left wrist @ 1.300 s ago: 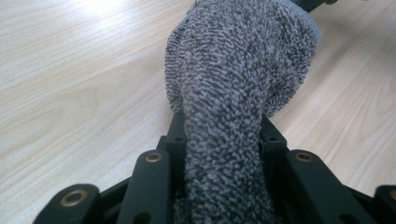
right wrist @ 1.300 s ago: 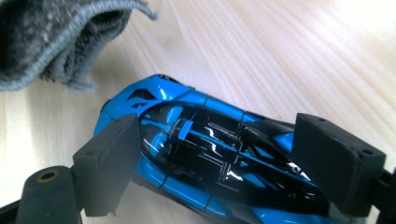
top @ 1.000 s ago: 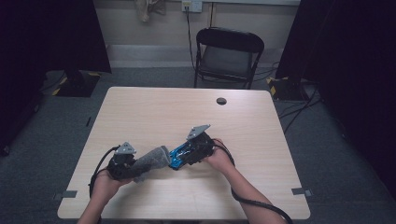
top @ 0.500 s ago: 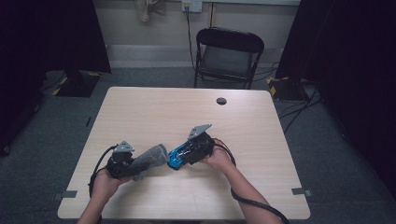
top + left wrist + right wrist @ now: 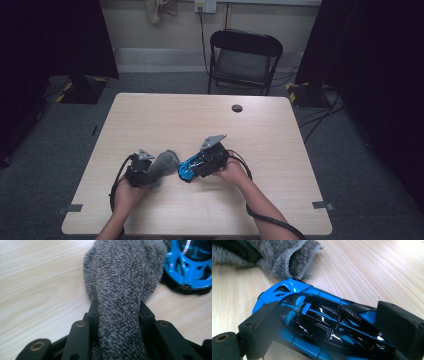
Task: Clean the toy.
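— High view: left gripper (image 5: 150, 172) clamping a grey cloth (image 5: 164, 164), right gripper (image 5: 197, 167) gripping a blue-and-black toy car (image 5: 189, 170) by its flanks, both low over the table (image 5: 165, 115), near the front edge.

— Wiping going on?

— Probably pausing — cloth lying just beside the car's nose, seemingly not touching it.

— Finished, then?

— Hard telling from here; bodywork gleaming in the right gripper view, nothing set down yet — releasing both remaining.
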`<state>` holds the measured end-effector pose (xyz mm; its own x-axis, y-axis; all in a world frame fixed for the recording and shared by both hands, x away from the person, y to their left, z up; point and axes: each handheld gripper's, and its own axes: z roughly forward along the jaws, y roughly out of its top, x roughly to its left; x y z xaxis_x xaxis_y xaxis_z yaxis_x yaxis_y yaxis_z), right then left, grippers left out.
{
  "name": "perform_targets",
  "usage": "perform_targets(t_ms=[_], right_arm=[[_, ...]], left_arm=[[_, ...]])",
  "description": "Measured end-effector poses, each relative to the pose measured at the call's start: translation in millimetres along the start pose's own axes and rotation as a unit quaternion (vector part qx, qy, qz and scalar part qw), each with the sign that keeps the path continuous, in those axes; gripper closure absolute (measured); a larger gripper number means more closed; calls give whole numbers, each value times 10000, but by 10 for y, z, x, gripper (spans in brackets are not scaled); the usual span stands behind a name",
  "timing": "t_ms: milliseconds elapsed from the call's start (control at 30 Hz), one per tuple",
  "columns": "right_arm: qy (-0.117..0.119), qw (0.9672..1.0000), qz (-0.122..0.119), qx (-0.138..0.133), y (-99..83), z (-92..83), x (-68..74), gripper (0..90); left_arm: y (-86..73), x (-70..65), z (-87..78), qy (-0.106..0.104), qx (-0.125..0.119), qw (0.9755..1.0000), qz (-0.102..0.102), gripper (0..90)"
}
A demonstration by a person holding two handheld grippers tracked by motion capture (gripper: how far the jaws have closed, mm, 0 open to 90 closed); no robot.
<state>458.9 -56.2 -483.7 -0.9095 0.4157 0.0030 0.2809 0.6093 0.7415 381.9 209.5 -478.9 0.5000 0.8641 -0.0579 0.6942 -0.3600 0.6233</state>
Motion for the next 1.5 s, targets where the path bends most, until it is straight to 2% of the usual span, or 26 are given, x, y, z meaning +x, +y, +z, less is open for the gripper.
perform_targets(t_ms=[67,167,200,233,267,367,467,600,633,700,833,933,1100,1267,1500], right_arm=[[-3,10000,7,7,2,0,2,66],[-6,10000,16,28,6,0,4,65],[-15,10000,17,14,4,1,6,65],[-22,10000,25,1,1,1,8,64],[-30,10000,27,-8,0,2,10,64],[-31,10000,32,9,4,2,11,64],[-19,10000,40,47,13,3,10,63],[-20,10000,30,66,18,4,8,63],[-20,10000,30,64,17,3,9,63],[-22,10000,33,58,16,3,9,63],[-29,10000,36,58,15,4,15,63],[-32,10000,38,79,22,6,19,63],[-37,9999,41,91,26,7,22,63],[-47,9999,59,111,32,9,28,62],[-49,9999,44,153,43,11,25,61]], left_arm=[[13,-13,11,-155,30,9999,-11,614],[5,0,1,-247,-30,9997,-48,487],[8,21,-12,-350,-144,9992,-106,432],[11,34,-29,-402,-236,9989,-79,358],[13,41,-47,-436,-335,9985,-85,327],[39,65,-106,-529,-690,9962,-6,305],[55,84,-93,-559,-701,9960,42,307],[24,119,11,-548,-492,9973,-56,378],[13,117,28,-636,-422,9971,-63,431],[12,96,33,-618,-356,9974,46,565],[34,28,38,-730,-200,9970,137,627],[48,-14,41,-746,-100,9971,57,658],[56,-90,50,-925,-31,9957,-48,682],[79,-195,60,-981,33,9951,61,691],[84,-267,47,-1030,104,9946,91,699]])
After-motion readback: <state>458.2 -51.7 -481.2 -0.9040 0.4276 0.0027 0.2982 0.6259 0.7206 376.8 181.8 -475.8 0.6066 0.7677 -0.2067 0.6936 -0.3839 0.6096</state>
